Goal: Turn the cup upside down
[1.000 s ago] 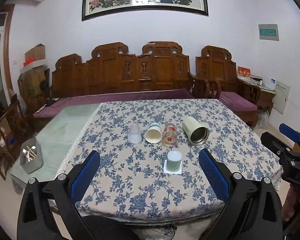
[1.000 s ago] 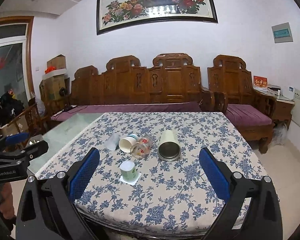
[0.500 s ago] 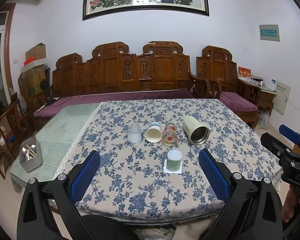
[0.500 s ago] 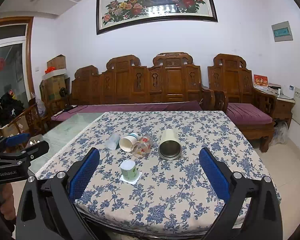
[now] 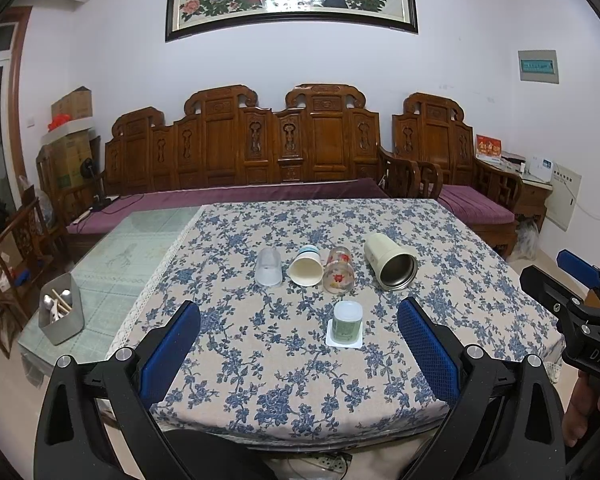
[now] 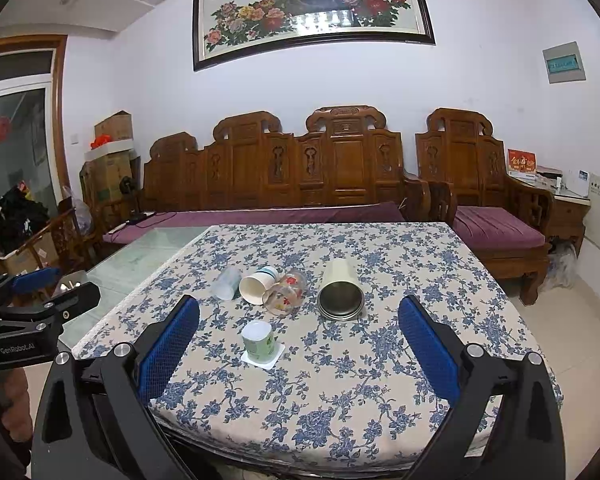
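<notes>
A small green cup (image 5: pixel 347 321) (image 6: pixel 258 341) stands on a white square coaster on the flowered tablecloth. Behind it lie a row of cups on their sides: a frosted plastic cup (image 5: pixel 268 267) (image 6: pixel 227 282), a white paper cup (image 5: pixel 306 265) (image 6: pixel 257 285), a clear glass with red flowers (image 5: pixel 339 271) (image 6: pixel 285 294) and a cream metal tumbler (image 5: pixel 389 266) (image 6: pixel 340 292). My left gripper (image 5: pixel 298 360) is open and empty, short of the table's near edge. My right gripper (image 6: pixel 298 356) is open and empty, also well short of the cups.
The table (image 5: pixel 260 380) is partly bare glass on the left. A grey utensil holder (image 5: pixel 61 316) stands at its left edge. A carved wooden bench (image 5: pixel 284 152) with purple cushions runs behind the table. Each gripper shows at the other view's side edge.
Both views have shifted very slightly; the cups sit a touch closer. Nothing on the table has moved and both grippers stay open.
</notes>
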